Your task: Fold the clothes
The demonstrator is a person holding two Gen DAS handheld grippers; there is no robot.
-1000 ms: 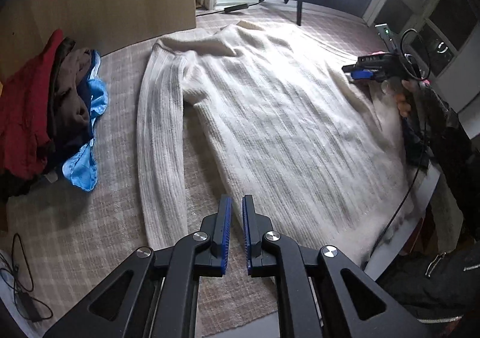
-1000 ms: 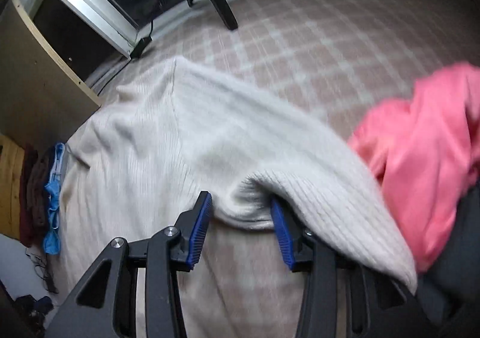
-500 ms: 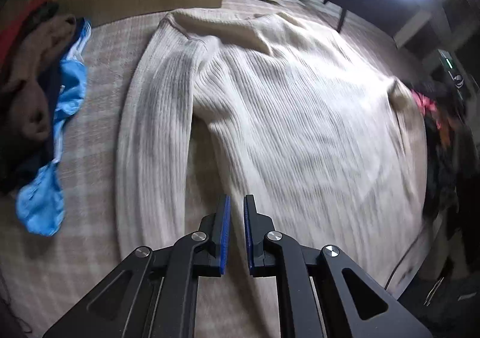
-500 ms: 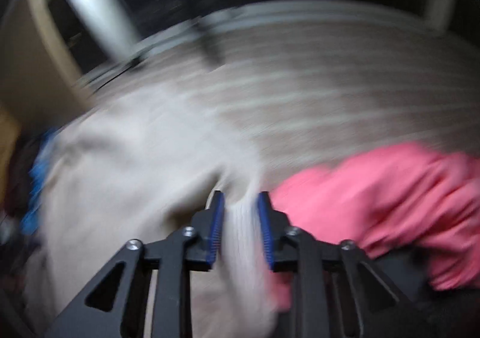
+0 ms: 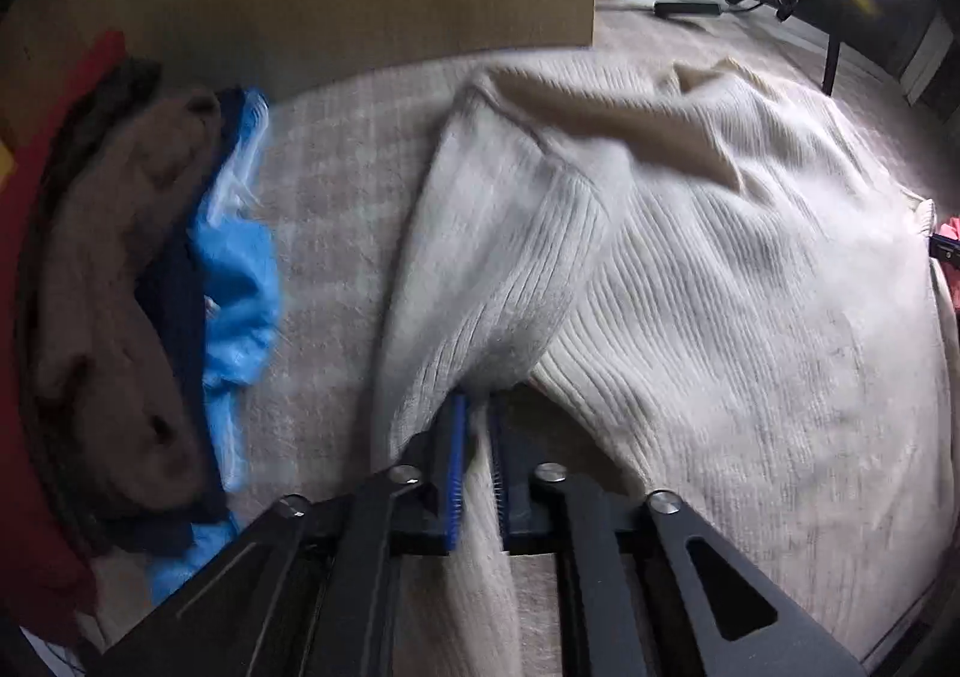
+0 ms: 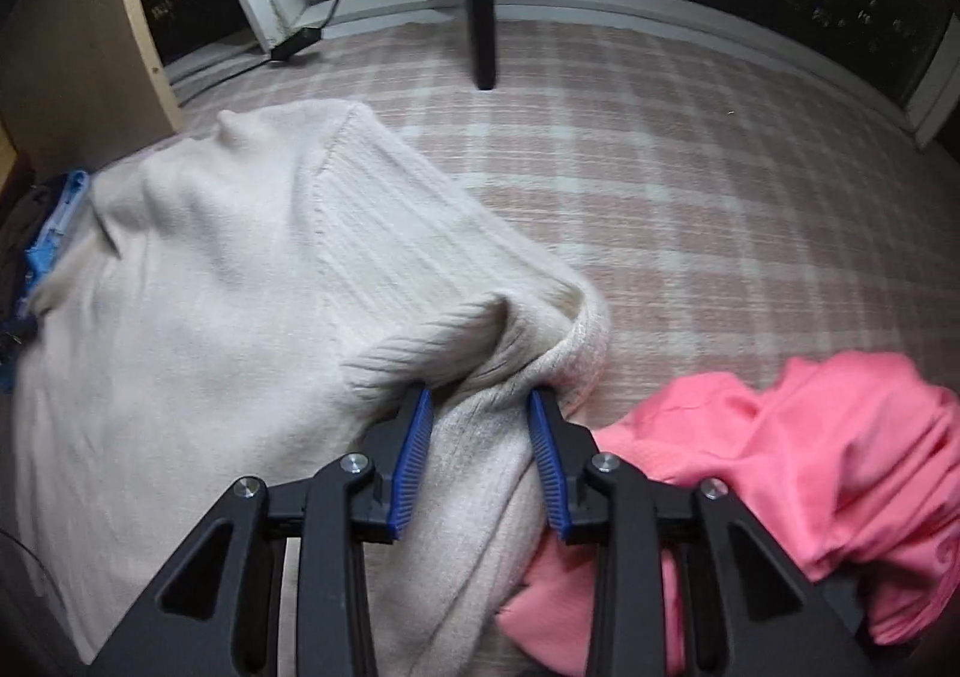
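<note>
Both tools grip the cream sweater
Left tool pinches one sleeve; right tool, just widened, clamps a bunched sleeve.

left hand-held gripper: now pinching sweater sleeve | right hand-held gripper: reopening

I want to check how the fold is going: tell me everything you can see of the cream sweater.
The cream sweater is a ribbed knit, lying mostly flat on the checked blanket. The left gripper pinches its one sleeve, lifted into a ridge; the right gripper has the other sleeve bunched between its pads. A pink garment lies against it.
</note>
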